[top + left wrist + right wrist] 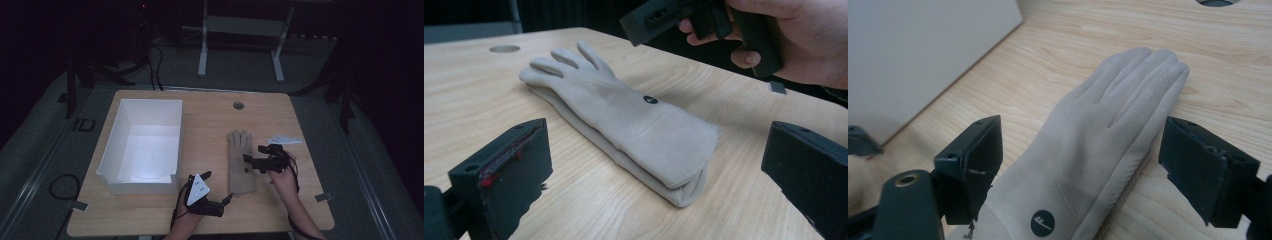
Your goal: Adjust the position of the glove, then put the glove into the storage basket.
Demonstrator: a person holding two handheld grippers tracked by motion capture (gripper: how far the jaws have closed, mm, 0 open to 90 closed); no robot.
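Right gripper view: the right hand-held gripper (1078,165), jaws apart, straddles the flat beige suede glove (1098,145), so closing on it seems next.

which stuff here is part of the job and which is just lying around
In the job:
- beige glove, flat on the table
- right gripper, open above the glove
- left gripper, open near its cuff

Lying about:
- white box, apart from the glove
- round grommet in the tabletop
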